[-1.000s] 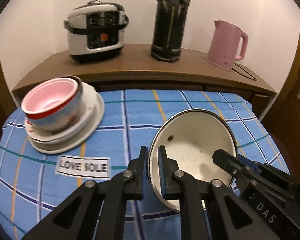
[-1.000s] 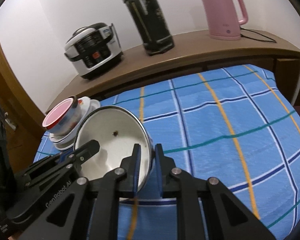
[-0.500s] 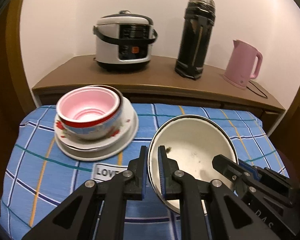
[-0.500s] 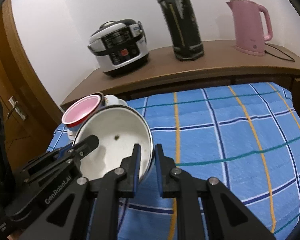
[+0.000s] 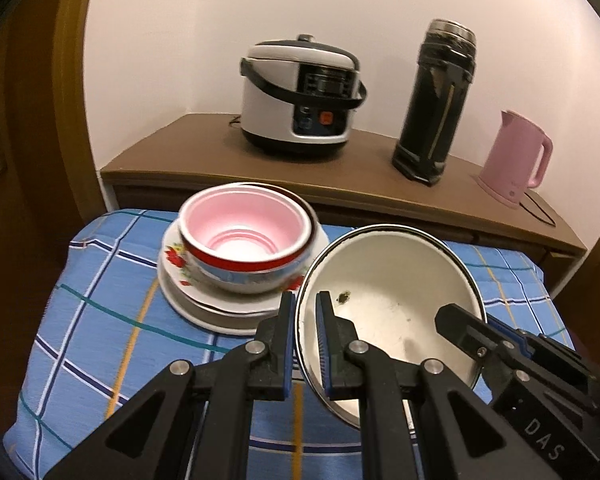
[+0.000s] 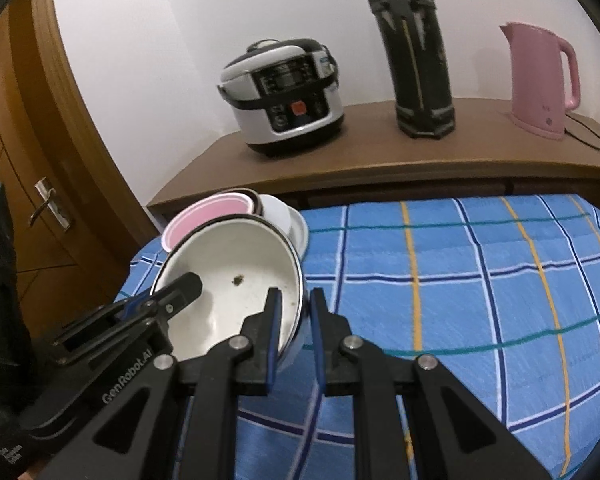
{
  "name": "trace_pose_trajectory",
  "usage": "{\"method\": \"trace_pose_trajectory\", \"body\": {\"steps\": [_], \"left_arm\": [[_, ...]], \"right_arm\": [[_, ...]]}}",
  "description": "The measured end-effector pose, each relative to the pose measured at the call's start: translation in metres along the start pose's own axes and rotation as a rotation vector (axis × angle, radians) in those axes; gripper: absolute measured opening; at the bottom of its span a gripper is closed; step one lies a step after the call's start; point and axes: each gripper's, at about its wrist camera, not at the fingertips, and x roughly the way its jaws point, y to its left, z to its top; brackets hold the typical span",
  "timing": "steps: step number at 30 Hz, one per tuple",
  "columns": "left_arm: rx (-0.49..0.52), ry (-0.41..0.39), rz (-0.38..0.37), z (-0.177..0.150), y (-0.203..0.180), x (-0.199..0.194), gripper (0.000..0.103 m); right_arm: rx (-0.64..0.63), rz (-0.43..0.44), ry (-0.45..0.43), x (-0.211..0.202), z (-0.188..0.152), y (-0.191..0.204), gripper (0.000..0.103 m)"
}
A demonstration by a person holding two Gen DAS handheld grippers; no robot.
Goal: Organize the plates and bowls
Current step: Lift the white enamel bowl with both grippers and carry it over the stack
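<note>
White enamel bowl [image 5: 392,300] tilted at frame centre, left gripper [image 5: 302,312] and right gripper [image 6: 294,312] jaws clamped on opposite rims, seemingly lifted off the blue checked cloth [image 6: 460,280], stacked dishes [image 5: 240,248] just left.

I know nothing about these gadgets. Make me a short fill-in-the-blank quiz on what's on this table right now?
1. Both tools, left tool and right tool, grip the rim of the white ____.
2. The pink-lined bowl sits on a stack of ____.
3. The kettle on the wooden shelf is coloured ____.
4. The tablecloth is checked and mostly ____.

Missing words: bowl; plates; pink; blue
</note>
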Motion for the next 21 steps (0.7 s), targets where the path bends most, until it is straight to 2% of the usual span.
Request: {"method": "trace_pose_trajectory", "body": {"steps": [7,21], "left_arm": [[-0.021,-0.018,0.023,0.004,0.013,-0.005,0.011],[-0.039,-0.020,0.023,0.005,0.022,-0.006,0.011]], "right_arm": [[-0.030,0.021,-0.013,0.004,0.006,0.018,0.014],[-0.043,0.024,-0.013,0.007,0.007,0.024,0.014]]}}
